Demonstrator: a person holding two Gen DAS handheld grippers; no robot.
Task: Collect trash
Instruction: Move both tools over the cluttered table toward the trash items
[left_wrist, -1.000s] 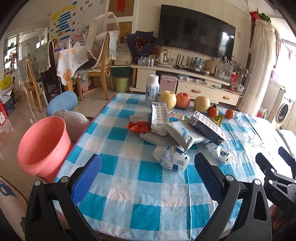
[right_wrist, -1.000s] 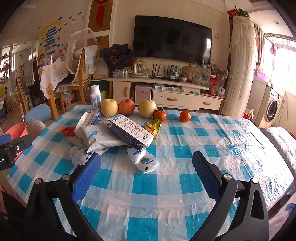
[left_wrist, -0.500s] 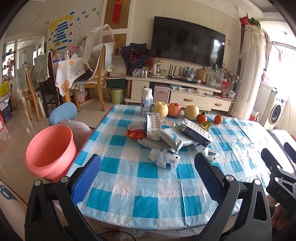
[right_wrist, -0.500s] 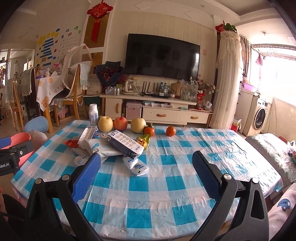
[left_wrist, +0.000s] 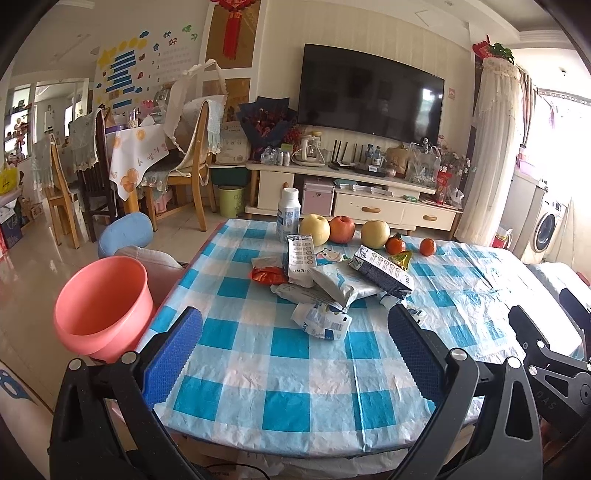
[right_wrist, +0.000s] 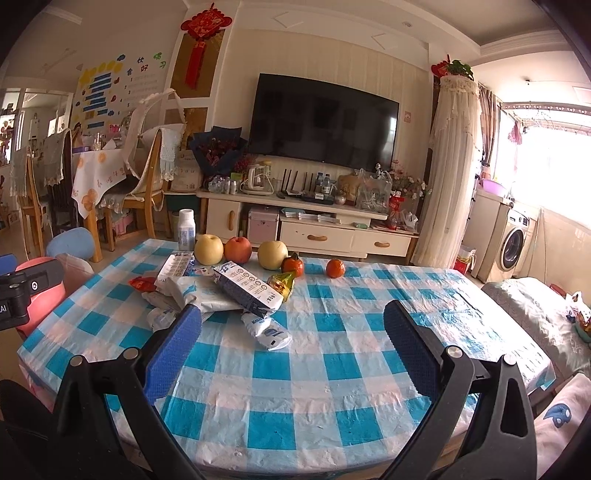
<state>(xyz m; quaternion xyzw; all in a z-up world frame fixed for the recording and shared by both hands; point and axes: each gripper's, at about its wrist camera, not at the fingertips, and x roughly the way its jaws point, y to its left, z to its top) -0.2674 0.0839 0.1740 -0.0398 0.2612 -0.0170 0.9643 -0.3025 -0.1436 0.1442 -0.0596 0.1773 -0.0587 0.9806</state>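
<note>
1. The left gripper (left_wrist: 295, 354) and right gripper (right_wrist: 291, 350) are held with jaws spread wide, nothing gripped.
2. Empty snack wrappers (left_wrist: 332, 284) are heaped mid-bench (left_wrist: 280, 369).
3. A pink bucket (left_wrist: 103, 306) is seen beside the bench's left edge.

Left hand-held gripper (left_wrist: 293, 356): blue pads spread wide, nothing between them, held above the near edge of the counter (left_wrist: 255, 384) with its blue-and-white checked cloth. Wrapper pile (left_wrist: 332, 284) at mid-counter; one crumpled white packet (left_wrist: 320, 322) lies nearest. Behind the pile: white bottle (left_wrist: 288, 214), two yellow apples, one red apple (left_wrist: 342, 229), two oranges. Pink bucket (left_wrist: 103, 306) just left of the counter. Right hand-held gripper (left_wrist: 554, 365) shows at the right edge.
</note>
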